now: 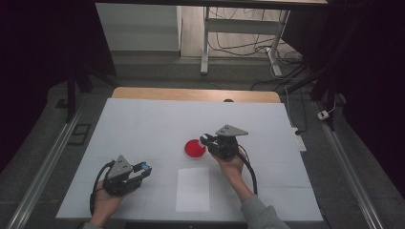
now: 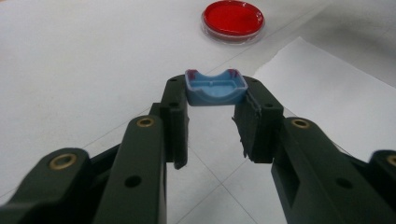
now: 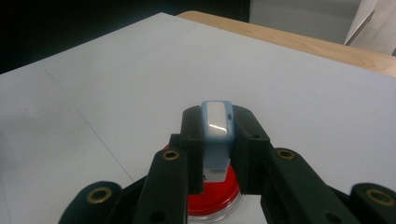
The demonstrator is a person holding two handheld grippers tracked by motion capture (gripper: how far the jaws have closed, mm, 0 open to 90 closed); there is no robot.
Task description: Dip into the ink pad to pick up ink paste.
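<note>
Blue cap point(image 2: 216, 88) in left gripper point(image 2: 212, 119) (jaws clamped); red dish point(image 2: 233, 19) beyond

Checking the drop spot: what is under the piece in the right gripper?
Under the white-blue piece in the right gripper sits the red dish on the table. The fingers cover most of the dish.

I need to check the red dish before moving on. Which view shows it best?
The left gripper view: the red dish lies whole and unblocked on the table. In the high view the dish is small, beside the right gripper. In the right gripper view the jaws cover most of it.
</note>
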